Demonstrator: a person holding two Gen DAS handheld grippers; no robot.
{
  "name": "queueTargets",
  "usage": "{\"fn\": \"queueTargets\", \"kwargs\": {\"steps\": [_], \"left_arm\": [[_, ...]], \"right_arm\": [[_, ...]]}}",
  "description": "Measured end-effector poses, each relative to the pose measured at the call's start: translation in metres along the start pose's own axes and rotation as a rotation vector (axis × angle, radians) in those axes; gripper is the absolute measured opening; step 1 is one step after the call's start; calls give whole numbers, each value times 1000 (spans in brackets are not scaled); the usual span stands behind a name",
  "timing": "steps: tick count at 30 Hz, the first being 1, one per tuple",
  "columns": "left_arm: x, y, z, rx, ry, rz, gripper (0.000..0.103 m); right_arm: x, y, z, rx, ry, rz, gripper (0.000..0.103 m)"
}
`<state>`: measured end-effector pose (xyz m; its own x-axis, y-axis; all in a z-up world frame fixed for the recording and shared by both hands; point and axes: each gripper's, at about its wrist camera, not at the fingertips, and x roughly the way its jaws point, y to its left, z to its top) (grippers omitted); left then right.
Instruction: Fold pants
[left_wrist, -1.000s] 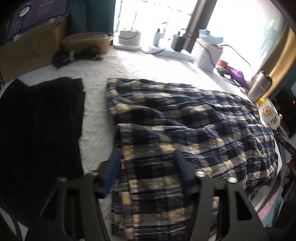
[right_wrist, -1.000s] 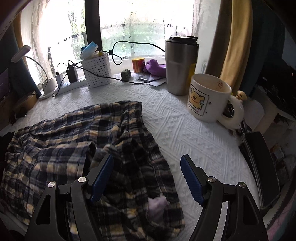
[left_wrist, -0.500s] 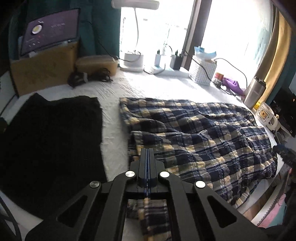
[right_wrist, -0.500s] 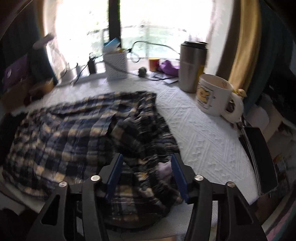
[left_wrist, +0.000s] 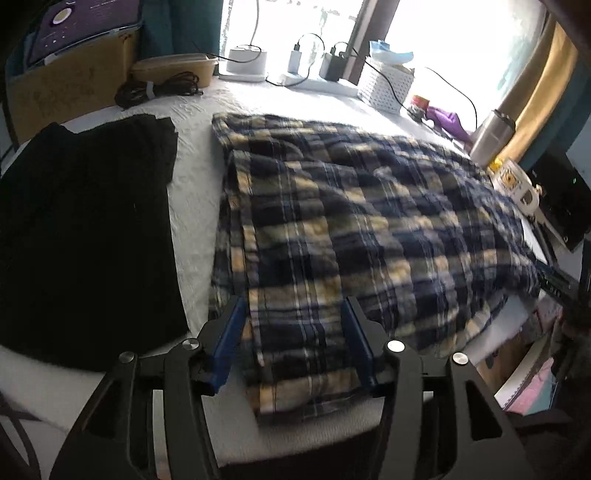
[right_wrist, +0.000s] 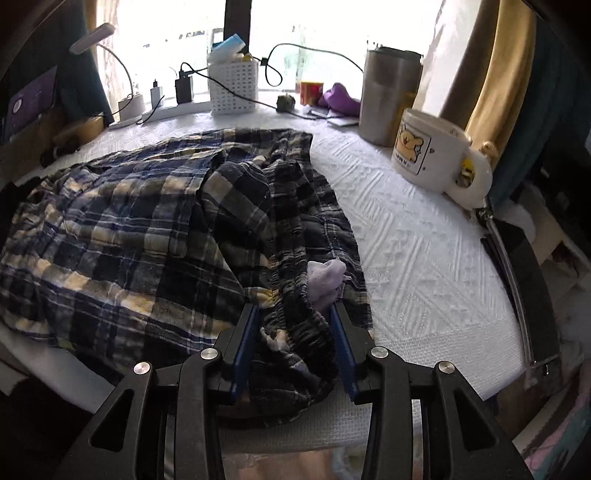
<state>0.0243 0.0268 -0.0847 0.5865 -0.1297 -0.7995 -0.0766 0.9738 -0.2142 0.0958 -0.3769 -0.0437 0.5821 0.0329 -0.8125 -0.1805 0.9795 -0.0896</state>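
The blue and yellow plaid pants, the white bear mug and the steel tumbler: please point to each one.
blue and yellow plaid pants (left_wrist: 332, 221), left wrist view, middle of cloth.
white bear mug (right_wrist: 424, 151), right wrist view, printed side.
steel tumbler (right_wrist: 388, 99), right wrist view, body.

plaid pants (left_wrist: 369, 221) | navy-yellow check, rumpled | lying flat, folded lengthwise | on white textured cover (right_wrist: 424, 251)

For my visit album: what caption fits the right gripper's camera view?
Right gripper closing around the bunched waistband of plaid pants on a white table.
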Motion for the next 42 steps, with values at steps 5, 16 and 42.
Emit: {"fn": "queueTargets", "kwargs": {"steps": [5,16,42], "left_arm": [[-2,-7,-9,45,-36,48,33],[-49,6,7,24,-145,41,1],[-36,35,13,13,-45,137,11]], "right_arm": [[-11,-3,2,47,-46,-7,10],[-68,-8,30,47,-191,-51,8],[2,-32,19,125,-39,-57,13]]}}
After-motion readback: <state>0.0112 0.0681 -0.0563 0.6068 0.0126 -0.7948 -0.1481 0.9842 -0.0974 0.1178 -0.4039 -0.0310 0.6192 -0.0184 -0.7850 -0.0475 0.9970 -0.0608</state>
